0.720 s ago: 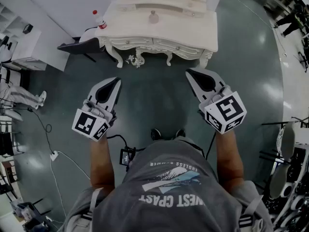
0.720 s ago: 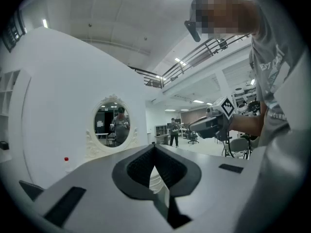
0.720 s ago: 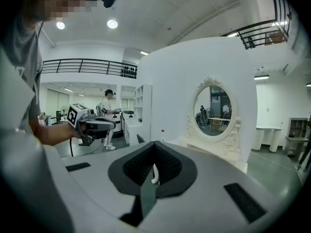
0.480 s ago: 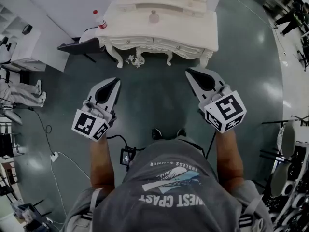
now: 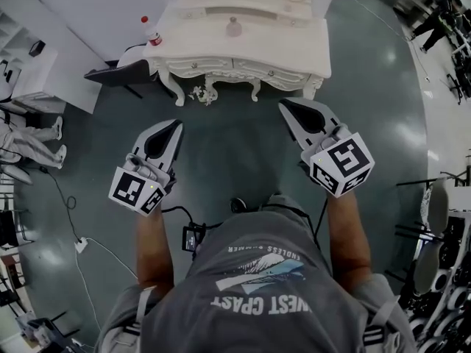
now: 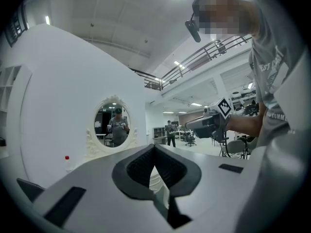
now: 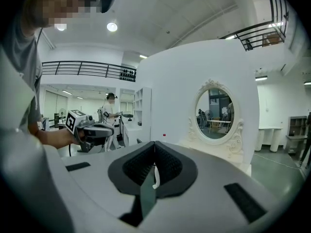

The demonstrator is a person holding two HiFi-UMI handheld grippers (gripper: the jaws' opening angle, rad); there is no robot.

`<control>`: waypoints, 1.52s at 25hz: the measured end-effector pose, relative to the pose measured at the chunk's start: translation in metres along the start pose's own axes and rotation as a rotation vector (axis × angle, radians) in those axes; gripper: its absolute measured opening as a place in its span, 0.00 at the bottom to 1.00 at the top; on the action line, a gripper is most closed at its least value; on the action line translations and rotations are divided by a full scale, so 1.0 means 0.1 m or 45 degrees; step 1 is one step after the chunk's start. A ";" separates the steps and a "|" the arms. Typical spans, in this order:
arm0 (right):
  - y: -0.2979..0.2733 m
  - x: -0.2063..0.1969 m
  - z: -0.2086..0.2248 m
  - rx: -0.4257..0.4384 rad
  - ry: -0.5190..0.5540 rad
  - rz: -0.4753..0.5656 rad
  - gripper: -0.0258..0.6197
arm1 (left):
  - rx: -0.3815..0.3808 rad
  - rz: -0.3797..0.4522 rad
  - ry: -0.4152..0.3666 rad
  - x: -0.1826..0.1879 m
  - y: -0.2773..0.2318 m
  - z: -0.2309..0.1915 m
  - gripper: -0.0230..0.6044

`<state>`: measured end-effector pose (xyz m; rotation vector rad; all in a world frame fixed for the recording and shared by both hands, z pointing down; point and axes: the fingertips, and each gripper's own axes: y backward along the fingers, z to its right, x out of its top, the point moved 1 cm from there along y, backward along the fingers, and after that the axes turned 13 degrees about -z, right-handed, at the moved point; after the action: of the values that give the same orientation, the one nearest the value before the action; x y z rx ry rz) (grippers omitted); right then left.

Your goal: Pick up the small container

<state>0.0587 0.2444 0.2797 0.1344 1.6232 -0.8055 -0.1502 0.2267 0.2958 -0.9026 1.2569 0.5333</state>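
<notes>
Right claw (image 5: 283,106) nudges up-frame toward the white counter (image 5: 294,46), while the left claw (image 5: 177,124) barely shifts. Both claws are pressed together and empty. The small container (image 5: 234,26) sits top centre on the counter, well apart from both, so I'd say the approach is only starting. Its shape is too small to read, and neither claw view shows it clearly.

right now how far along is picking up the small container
Done: nothing yet; the small container sits untouched on the white dressing table. In hand: nothing; left tool and right tool are both shut, empty, short of the table. Left: step closer, open a tool, grip, lift.
</notes>
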 end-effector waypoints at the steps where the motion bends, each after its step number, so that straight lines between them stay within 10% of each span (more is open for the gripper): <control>1: -0.02 0.02 0.00 0.003 -0.001 0.000 0.08 | 0.001 0.002 0.006 -0.01 0.01 -0.01 0.06; 38: -1.40 0.41 1.31 0.376 0.068 -0.009 0.08 | 0.330 -0.070 0.123 0.10 -0.97 -0.69 0.06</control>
<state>0.0852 0.0520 0.3016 0.3621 1.5469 -1.0520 -0.1126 0.1147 0.3108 -0.7486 1.3490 0.2778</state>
